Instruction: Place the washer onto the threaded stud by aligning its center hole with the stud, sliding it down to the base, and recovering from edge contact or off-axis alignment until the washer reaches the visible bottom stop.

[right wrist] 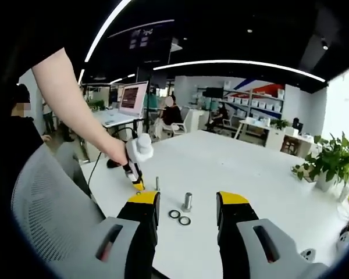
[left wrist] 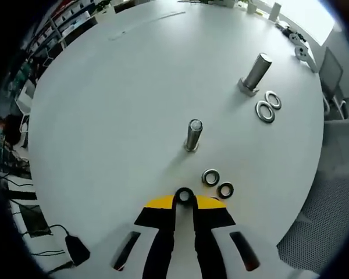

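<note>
White bench (left wrist: 134, 87). Your right claw (right wrist: 186, 200) is spread wide, holding nothing. Your left claw (left wrist: 184, 200) pinches a washer (left wrist: 184, 196) at its tips, near the small stud (left wrist: 193, 135) at 12 o'clock. Two spare washers (left wrist: 217, 183) lie at 2 o'clock.

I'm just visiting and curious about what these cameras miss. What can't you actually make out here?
- Left gripper view: the washer sits between the left gripper tips; its lower part is hidden by them.
- Left gripper view: threads on the near stud and the larger stud are too small to tell.
- Right gripper view: the two washers look tiny, so their center holes and size are unclear.
- Right gripper view: the right gripper holds nothing.
</note>
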A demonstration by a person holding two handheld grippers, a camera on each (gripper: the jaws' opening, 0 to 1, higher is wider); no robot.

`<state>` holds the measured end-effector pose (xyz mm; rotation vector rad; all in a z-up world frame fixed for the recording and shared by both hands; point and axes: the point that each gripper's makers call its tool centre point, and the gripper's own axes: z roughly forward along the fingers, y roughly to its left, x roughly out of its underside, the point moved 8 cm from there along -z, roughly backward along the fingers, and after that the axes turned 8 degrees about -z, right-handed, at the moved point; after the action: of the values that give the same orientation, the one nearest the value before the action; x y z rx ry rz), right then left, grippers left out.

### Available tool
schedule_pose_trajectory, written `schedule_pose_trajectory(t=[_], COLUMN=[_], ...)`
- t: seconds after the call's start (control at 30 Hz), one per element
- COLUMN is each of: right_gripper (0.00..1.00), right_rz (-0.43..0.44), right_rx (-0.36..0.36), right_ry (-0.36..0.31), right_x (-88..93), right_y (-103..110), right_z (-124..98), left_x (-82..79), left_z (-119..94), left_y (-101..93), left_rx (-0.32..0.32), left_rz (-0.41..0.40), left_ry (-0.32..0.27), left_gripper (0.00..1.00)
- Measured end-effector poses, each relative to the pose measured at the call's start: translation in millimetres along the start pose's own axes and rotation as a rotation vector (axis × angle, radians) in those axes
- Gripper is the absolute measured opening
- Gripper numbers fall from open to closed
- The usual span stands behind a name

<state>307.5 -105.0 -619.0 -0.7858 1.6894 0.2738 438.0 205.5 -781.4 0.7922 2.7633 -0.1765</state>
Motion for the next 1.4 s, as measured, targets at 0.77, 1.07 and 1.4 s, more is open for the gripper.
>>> schedule_pose_trajectory(t=[0.77,1.07,1.4], right_gripper=[0.41,0.41,0.41], right_rz=[0.036,0.019,0.008], right_rx=[0.025,0.025,0.024], right_ry=[0.002,0.020,0.022], right_x=[1.9,3.6,3.5], right_y=[-4,-4,-4], right_z=[-1,0,0], left_x=[-2.8,-23.8,-46.3], left_z=[-14,-38,-52], left_y=[-5.0,-8.2,-11.6], left_rx=[0.014,0.021,0.005], left_rz=[0.053,0.101,0.202], left_ry=[-0.078,-0.153,-0.175], left_gripper=[0.09,0.09,0.09])
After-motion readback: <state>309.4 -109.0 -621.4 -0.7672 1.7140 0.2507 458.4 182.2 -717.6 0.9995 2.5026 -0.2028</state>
